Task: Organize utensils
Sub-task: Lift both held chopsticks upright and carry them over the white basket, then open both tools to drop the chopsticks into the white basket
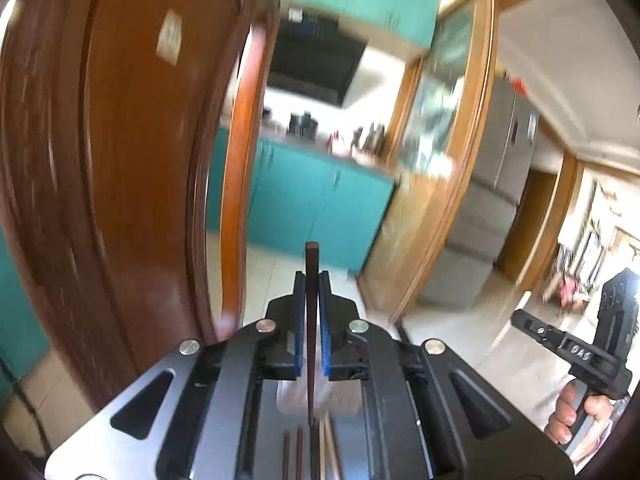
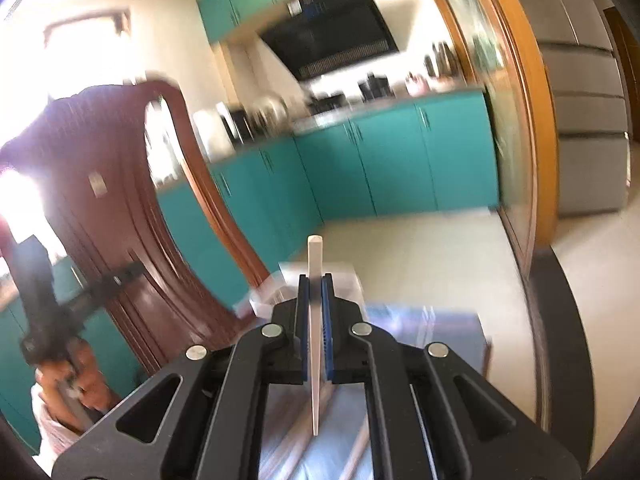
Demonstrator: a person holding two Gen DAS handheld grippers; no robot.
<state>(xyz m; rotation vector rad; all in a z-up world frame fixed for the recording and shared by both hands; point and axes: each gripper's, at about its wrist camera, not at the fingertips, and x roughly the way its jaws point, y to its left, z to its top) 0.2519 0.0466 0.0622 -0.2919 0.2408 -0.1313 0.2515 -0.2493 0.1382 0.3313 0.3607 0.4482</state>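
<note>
My left gripper (image 1: 312,280) is shut on a dark brown chopstick (image 1: 311,264) that stands upright between its blue pads, its thick end pointing up and forward. Below it lie several more chopsticks (image 1: 316,452), brown and pale, beside a clear plastic container (image 1: 292,398). My right gripper (image 2: 315,282) is shut on a white chopstick (image 2: 314,256), also upright between the pads. Below it a clear container (image 2: 344,280) and a pale blue cloth (image 2: 440,328) show, blurred. The right gripper also shows in the left wrist view (image 1: 576,344), held by a hand.
A brown wooden door (image 1: 120,160) stands close on the left. Teal kitchen cabinets (image 2: 392,160) with a cluttered counter lie ahead. A steel fridge (image 1: 508,148) is to the right. The left gripper and the hand holding it show at the left of the right wrist view (image 2: 60,320).
</note>
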